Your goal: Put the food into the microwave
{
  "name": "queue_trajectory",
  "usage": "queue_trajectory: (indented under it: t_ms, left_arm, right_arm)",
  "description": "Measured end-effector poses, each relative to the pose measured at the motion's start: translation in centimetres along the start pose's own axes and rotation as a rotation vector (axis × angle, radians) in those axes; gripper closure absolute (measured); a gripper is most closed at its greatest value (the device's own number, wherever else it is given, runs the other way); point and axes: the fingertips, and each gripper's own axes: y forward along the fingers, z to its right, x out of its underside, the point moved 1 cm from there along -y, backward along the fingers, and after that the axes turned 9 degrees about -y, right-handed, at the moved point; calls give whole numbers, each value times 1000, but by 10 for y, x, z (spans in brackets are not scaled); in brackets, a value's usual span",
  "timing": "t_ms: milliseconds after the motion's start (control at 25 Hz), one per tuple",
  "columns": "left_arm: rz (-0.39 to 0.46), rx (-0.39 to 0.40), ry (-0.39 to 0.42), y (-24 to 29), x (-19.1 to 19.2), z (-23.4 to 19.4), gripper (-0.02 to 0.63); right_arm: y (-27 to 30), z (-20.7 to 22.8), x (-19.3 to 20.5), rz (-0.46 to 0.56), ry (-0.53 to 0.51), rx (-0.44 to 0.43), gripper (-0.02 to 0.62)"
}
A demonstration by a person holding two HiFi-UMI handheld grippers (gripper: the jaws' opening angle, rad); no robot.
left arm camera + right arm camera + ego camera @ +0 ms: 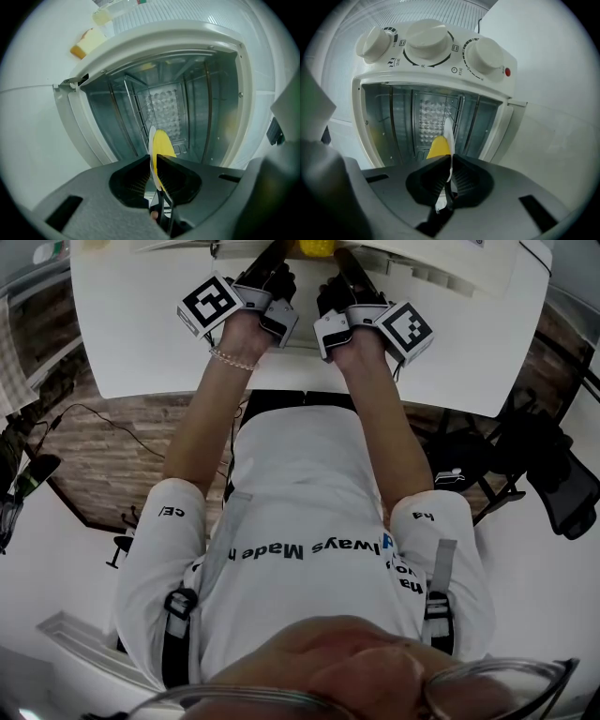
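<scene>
White plate (151, 138) with food (162, 144) is pinched at opposite rims by the left hand-held gripper (153, 161) and right hand-held gripper (451, 161), likely for balance. It faces the open microwave (440, 77).

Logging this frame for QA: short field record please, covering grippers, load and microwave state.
left gripper: shut on the plate rim
right gripper: shut on the plate rim too
plate: white, edge-on in both gripper views
food: yellow, on the plate
microwave: door open, cavity straight ahead of the plate
knobs: three, on the panel
placement: plate appears not yet inside
</scene>
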Motion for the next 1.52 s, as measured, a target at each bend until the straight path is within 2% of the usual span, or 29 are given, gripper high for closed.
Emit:
queue_trajectory:
  t_ms: [320,600,800,1160,1280,1520]
  left_arm:
    - [1,-5,-3,2,-1,-2,588]
    - [13,-3,-6,3,-1,4,588]
    - [23,0,-9,-1,0,10,588]
    - [24,10,-2,6,-5,9,588]
    - [32,5,0,6,-14,7,571]
    - [40,-5,32,-15,-13,16,552]
  right_arm:
    - [7,1,2,34,67,18,575]
    - [8,-7,-3,59,37,0,575]
    - [6,-11,-2,67,56,1,574]
    - [13,-12,-11,55,3,-7,571]
    - [18,-11,-12,40,-9,-2,529]
    - [3,-18,-12,11,-73,11,528]
